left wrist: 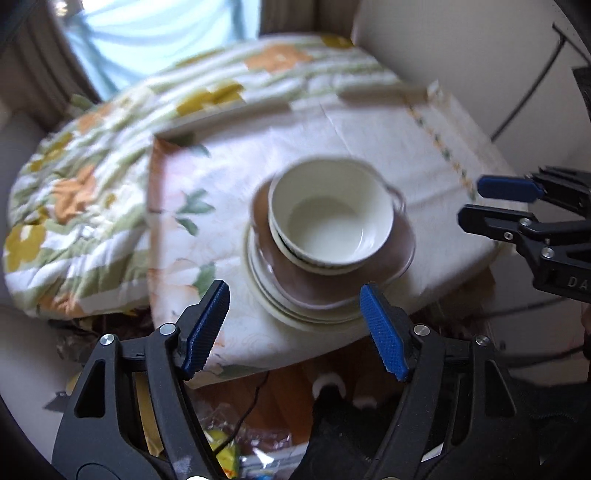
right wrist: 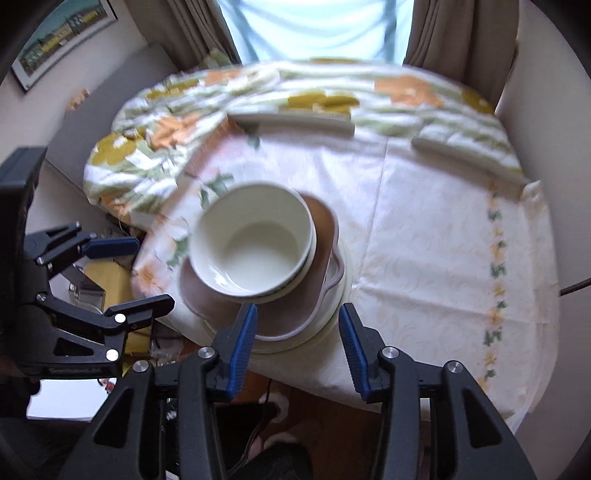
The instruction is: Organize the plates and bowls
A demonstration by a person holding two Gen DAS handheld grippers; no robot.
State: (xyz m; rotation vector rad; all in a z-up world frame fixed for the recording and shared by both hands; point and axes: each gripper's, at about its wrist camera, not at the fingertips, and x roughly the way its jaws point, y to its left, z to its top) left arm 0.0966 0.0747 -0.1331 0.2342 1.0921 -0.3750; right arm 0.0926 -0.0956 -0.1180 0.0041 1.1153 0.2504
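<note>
- The bowls [left wrist: 328,218], two nested, sit on a brown plate [left wrist: 399,243] atop a stack of white plates [left wrist: 295,314], near the table's [left wrist: 369,136] near edge.
- The left gripper [left wrist: 295,328] hovers above that edge, jaws apart and empty; the stack lies just beyond its tips.
- The right gripper [right wrist: 297,341] hangs likewise, jaws apart with nothing between them, the stack's near rim showing in the gap.
- Only the right view shows a framed picture [right wrist: 62,40] on the wall and curtains [right wrist: 199,33] flanking the window [right wrist: 314,26].
- Only the left view shows a black cable [left wrist: 532,85] along the wall.
- A floral quilt [left wrist: 74,192] lies past the far edge.
</note>
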